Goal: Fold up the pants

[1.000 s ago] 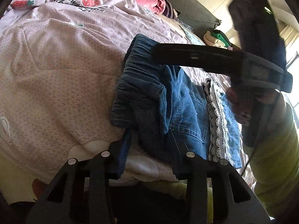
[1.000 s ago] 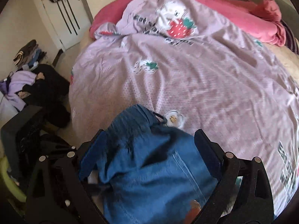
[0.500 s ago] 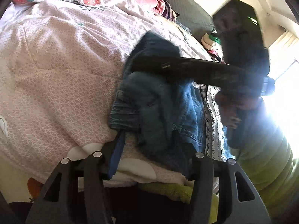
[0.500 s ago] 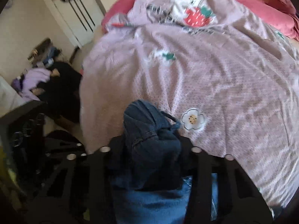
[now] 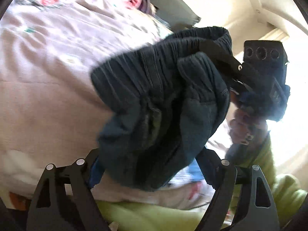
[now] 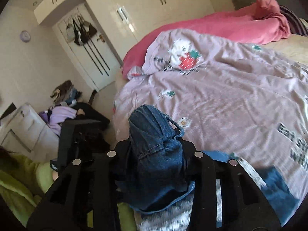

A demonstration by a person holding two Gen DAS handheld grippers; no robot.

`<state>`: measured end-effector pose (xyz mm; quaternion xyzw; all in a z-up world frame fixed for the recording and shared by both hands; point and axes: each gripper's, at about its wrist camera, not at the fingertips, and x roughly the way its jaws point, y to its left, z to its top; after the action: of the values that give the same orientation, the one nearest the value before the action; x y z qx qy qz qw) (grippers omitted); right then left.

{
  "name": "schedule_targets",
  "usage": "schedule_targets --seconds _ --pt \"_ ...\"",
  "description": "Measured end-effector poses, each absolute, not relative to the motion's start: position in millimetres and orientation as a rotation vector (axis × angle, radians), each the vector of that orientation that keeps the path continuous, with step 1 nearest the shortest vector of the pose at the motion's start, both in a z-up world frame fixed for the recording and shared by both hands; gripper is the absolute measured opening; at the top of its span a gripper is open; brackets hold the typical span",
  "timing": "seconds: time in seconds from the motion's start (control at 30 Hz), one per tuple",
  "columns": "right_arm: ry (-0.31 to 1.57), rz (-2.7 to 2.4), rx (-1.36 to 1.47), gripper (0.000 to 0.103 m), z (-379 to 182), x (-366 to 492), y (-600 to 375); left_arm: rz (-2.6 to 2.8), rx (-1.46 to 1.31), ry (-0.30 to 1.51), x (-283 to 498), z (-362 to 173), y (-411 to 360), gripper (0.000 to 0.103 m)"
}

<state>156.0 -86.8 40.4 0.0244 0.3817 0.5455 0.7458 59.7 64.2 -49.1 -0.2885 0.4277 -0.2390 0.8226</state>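
The bed (image 6: 240, 100), under its lilac strawberry-print cover, fills the ground ahead of both claws, with a pink blanket (image 6: 221, 25) bunched far beyond them. The green sleeve (image 5: 263, 159) of the person sits to the right of the left claw's view.

The pants (image 5: 159, 104), dark denim with a gathered elastic waist, hang as a bundle in the air directly ahead of the left gripper (image 5: 152, 175), above the cover rather than flat on it. The lower edge of the bundle dips between that claw's fingers, but its jaws, which have just been opening, stand wide and press on nothing.

The right gripper (image 6: 152, 154) is clamped on a thick wad of the pants (image 6: 156, 140), which bulges out forward past its fingertips; a drawstring loop (image 6: 176, 127) hangs just off the wad's far side. From the left wrist view this claw reaches in from the right, its fingers biting the waistband from above.

The step in hand looks like a carry: the folded bundle is lifted by one claw alone, probably to turn it over or set it down elsewhere. Some blue cloth and lace trim lie below the right claw, blurred.

The next move likely calls for lowering the bundle onto a flat stretch of cover without letting the layers slip apart, then letting go. The free left claw would need to support or smooth the hanging side.
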Motion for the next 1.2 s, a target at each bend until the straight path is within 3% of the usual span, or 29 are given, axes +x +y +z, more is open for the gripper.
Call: schedule_targets --seconds 0.13,0.3,0.83,1.2 --pt "0.809 1.128 0.077 0.039 41 157 -114 -0.571 -0.571 0.897 59 -35 32 0.080" --pt "0.775 0.948 0.180 0.064 38 155 -169 -0.639 -0.455 0.874 49 -18 -9 0.080" --pt "0.959 0.557 0.157 0.067 -46 122 -240 -0.633 -0.097 0.992 40 -47 -73 0.085" --pt "0.860 0.555 0.138 0.072 -18 105 -247 -0.564 -0.093 0.924 22 -20 -60 0.091"
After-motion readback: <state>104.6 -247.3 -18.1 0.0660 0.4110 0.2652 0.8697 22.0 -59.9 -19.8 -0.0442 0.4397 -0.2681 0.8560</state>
